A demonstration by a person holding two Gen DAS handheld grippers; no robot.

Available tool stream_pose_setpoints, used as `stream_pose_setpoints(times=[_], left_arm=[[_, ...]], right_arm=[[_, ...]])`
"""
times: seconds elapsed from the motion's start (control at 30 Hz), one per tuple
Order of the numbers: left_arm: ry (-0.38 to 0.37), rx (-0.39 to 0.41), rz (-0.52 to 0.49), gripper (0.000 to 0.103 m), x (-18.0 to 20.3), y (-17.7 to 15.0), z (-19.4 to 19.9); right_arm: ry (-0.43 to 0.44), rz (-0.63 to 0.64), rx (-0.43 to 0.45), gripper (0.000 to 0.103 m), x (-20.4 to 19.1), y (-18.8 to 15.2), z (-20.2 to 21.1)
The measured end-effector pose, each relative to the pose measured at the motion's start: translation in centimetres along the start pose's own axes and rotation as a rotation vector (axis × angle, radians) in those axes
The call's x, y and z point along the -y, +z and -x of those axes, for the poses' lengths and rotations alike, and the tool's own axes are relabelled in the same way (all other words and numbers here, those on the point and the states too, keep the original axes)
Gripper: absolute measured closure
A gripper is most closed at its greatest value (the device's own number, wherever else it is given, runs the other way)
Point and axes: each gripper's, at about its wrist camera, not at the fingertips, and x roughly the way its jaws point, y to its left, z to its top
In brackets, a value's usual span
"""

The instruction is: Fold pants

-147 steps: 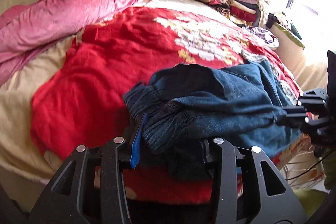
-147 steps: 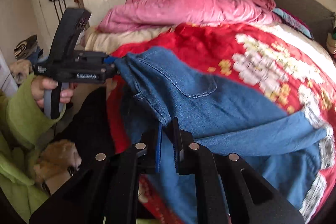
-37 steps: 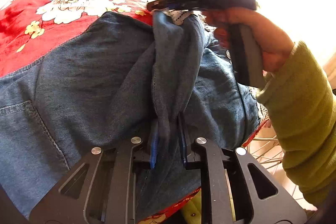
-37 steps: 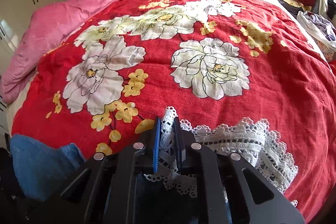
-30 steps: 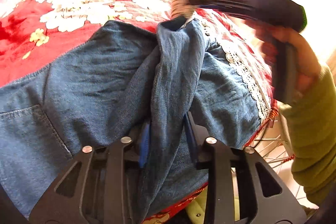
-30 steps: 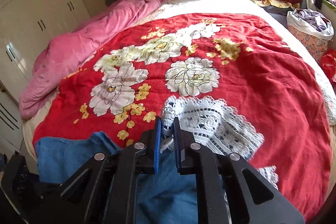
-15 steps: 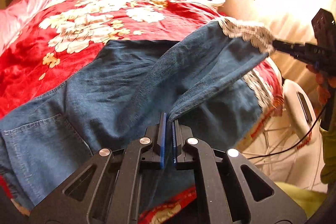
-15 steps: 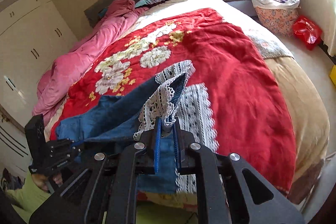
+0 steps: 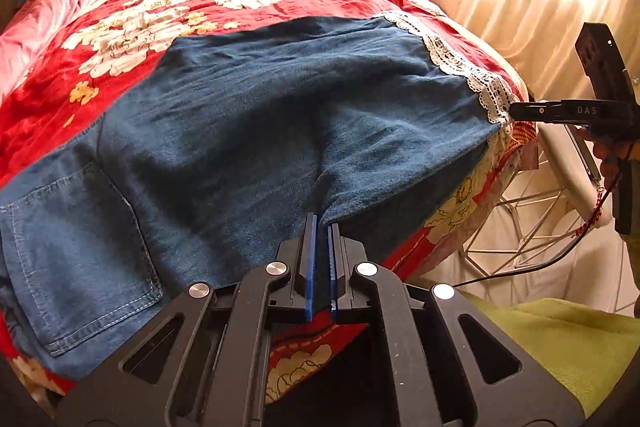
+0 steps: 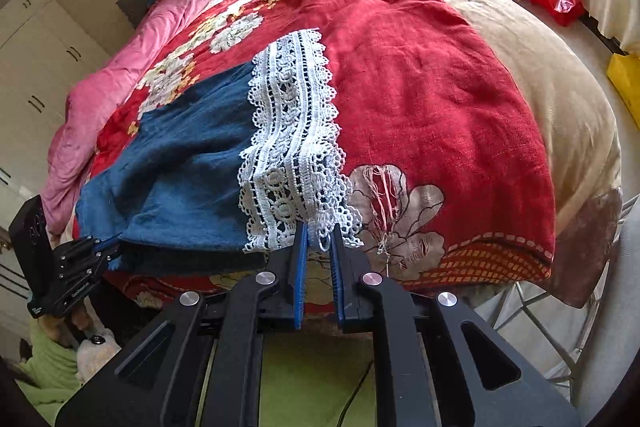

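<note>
My left gripper (image 9: 322, 223) points steeply down, jaws closed on the near edge of the jeans (image 9: 280, 107). My right gripper (image 10: 320, 233), angled down too, is clamped on the lace hem (image 10: 292, 147), held out to the right.

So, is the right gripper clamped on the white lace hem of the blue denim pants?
Yes: the right gripper pinches the white lace hem of the blue denim pants at the bed's edge.

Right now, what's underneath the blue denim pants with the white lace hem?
The blue denim pants lie on a red floral bedspread, which shows around them. Whatever lies directly beneath the denim is covered. Both grippers pinch the near edge.
</note>
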Motion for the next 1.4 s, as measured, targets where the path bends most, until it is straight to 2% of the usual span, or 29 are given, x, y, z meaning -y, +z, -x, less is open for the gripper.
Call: stream_pose_setpoints(times=[0.2,0.3,0.33,0.4,0.43,0.47,0.53,0.57,0.63,0.73,0.77,0.8,0.87,0.97,1.07,1.23,1.33,1.4], left_arm=[[0.002,-0.05,-0.004,0.103,0.1,-0.6,-0.9],[0.005,-0.063,-0.005,0.103,0.1,-0.8,-1.2],[0.004,-0.061,-0.005,0.103,0.1,-0.8,-1.2],[0.001,-0.054,-0.008,0.103,0.2,-0.8,-1.0],[0.001,-0.05,-0.009,0.102,0.1,-0.9,-0.8],[-0.004,-0.045,-0.007,0.101,0.1,-0.9,-0.7],[-0.011,-0.045,-0.006,0.094,0.1,-0.9,-0.7],[-0.004,-0.047,-0.006,0.089,0.1,-0.9,-0.8],[0.006,-0.051,-0.015,0.087,0.3,-0.8,-1.1],[0.034,-0.055,-0.044,0.087,0.7,-0.7,-1.6],[0.048,-0.057,-0.05,0.09,0.8,-0.6,-1.8],[0.066,-0.057,-0.057,0.102,0.9,-0.6,-1.9],[0.104,-0.06,-0.085,0.103,1.1,-0.6,-2.2],[0.08,-0.055,-0.105,0.103,1.4,-1.0,-1.2],[0.024,-0.045,-0.14,0.103,2.1,-1.7,0.5],[0.018,-0.151,-0.16,0.103,2.0,-2.7,-2.1],[-0.009,-0.158,-0.115,0.101,1.1,-2.7,-2.1],[-0.024,-0.13,-0.108,0.075,0.7,-2.5,-0.9]], right_arm=[[-0.032,-0.006,-0.037,0.091,0.7,-0.4,-2.0],[-0.048,-0.005,-0.046,0.083,0.8,-0.3,-1.8],[-0.056,-0.004,-0.032,0.078,0.9,-0.1,-1.4],[-0.066,0.007,0.03,0.077,0.8,0.4,0.2],[-0.076,0.04,0.068,0.074,0.3,0.6,1.1],[-0.089,0.097,0.104,0.066,-0.5,0.8,2.0],[-0.087,0.231,0.138,0.058,-3.1,0.9,2.8],[-0.06,0.271,0.136,0.058,-4.1,0.8,2.7],[0.016,0.344,0.109,0.058,-6.6,0.5,1.4],[0.07,0.429,0.059,0.058,-9.7,0.4,-1.2],[0.088,0.447,0.034,0.058,-10.6,0.5,-2.2],[0.107,0.468,0.011,0.058,-11.5,0.5,-3.3],[0.097,0.499,-0.024,0.058,-12.4,0.4,-4.9],[0.047,0.503,-0.084,0.057,-12.7,0.5,-6.6],[0.056,0.499,-0.111,0.057,-12.1,0.0,-6.5],[0.056,0.469,-0.147,0.055,-11.3,-0.9,-7.6],[0.07,0.476,-0.149,0.055,-11.4,-0.8,-7.1],[0.102,0.47,-0.119,0.055,-11.1,-0.1,-5.8]])
